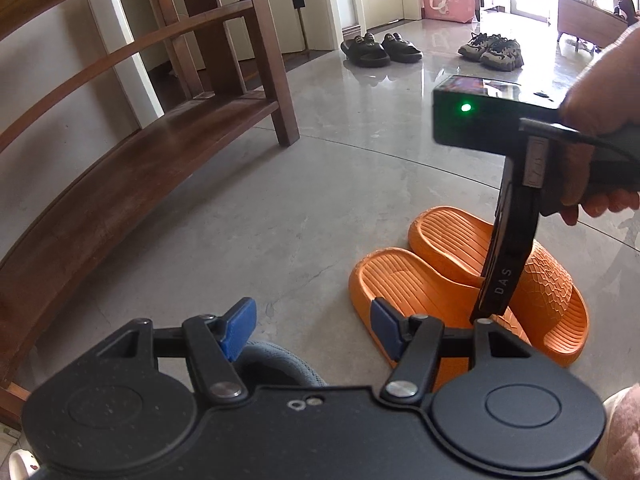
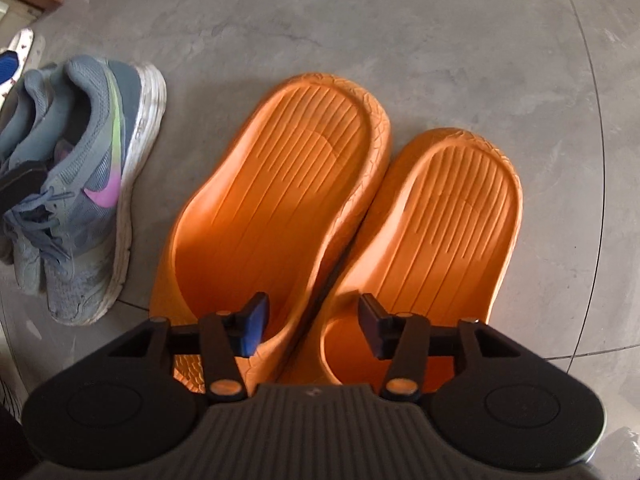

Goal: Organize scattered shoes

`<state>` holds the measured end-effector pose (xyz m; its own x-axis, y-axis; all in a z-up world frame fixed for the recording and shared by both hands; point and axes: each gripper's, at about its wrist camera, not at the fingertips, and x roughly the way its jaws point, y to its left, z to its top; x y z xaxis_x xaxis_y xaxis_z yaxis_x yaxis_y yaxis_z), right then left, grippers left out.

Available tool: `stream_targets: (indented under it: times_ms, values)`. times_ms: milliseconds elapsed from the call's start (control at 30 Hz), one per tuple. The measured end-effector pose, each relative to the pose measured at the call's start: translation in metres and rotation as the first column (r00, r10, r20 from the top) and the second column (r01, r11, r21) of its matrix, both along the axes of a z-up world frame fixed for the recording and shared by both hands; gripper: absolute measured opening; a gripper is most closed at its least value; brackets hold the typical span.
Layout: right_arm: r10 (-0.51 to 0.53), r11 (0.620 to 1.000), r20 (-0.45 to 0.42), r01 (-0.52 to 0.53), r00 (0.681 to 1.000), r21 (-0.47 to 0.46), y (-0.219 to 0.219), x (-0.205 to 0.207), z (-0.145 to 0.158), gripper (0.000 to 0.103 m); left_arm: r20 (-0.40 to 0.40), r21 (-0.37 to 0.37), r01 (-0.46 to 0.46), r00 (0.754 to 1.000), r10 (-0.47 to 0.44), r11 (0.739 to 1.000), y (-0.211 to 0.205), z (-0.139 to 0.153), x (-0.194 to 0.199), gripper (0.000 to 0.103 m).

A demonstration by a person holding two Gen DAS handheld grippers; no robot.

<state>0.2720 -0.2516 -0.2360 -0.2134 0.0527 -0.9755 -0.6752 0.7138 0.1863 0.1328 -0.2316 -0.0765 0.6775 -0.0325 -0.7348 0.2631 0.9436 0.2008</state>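
Two orange slippers (image 2: 288, 184) (image 2: 448, 220) lie side by side on the grey floor, heels away from the right wrist camera. My right gripper (image 2: 312, 324) points steeply down over their strap ends, open. One pad hangs over each slipper and the touching inner walls lie between the pads, which do not press on them. In the left wrist view the same orange slippers (image 1: 400, 280) lie under the right gripper (image 1: 490, 304). My left gripper (image 1: 312, 328) is open above the collar of a grey sneaker (image 1: 280, 360). The grey sneaker pair (image 2: 88, 184) stands left of the slippers.
A dark wooden shoe rack (image 1: 120, 184) with bare shelves runs along the left wall. Far across the floor stand black slippers (image 1: 380, 50) and beige sneakers (image 1: 492, 50), with a pink bag (image 1: 446, 2) behind. A person's hand (image 1: 600, 92) holds the right gripper.
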Motion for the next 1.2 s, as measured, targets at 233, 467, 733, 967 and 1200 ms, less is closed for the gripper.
stream_targets:
  times_ms: [233,467,733,967,1200]
  values:
    - [0.024,0.996,-0.010,-0.025,1.000,-0.085,0.018,-0.003,-0.005,0.059,-0.001,0.008,-0.020,1.000,0.020,1.000,0.002,0.003,0.002,0.063]
    - [0.080,0.997,0.052,-0.080,0.995,0.003,0.000,-0.020,0.009,0.028,0.006,0.021,-0.017,1.000,0.017,1.000,0.001,0.003,0.002,0.063]
    - [0.003,0.973,0.236,-0.058,0.972,0.223,-0.027,-0.056,0.028,0.021,0.004,0.015,-0.049,0.999,0.049,0.999,0.006,0.000,0.002,0.063]
    - [-0.135,0.941,0.304,0.026,0.943,0.337,-0.022,-0.027,0.040,0.021,0.013,0.018,-0.093,0.996,0.092,0.996,0.011,0.004,0.002,0.063]
    - [-0.166,0.934,0.342,0.036,0.925,0.356,0.005,0.005,0.034,0.020,-0.007,0.006,-0.141,0.990,0.141,0.990,0.018,0.003,0.006,0.063]
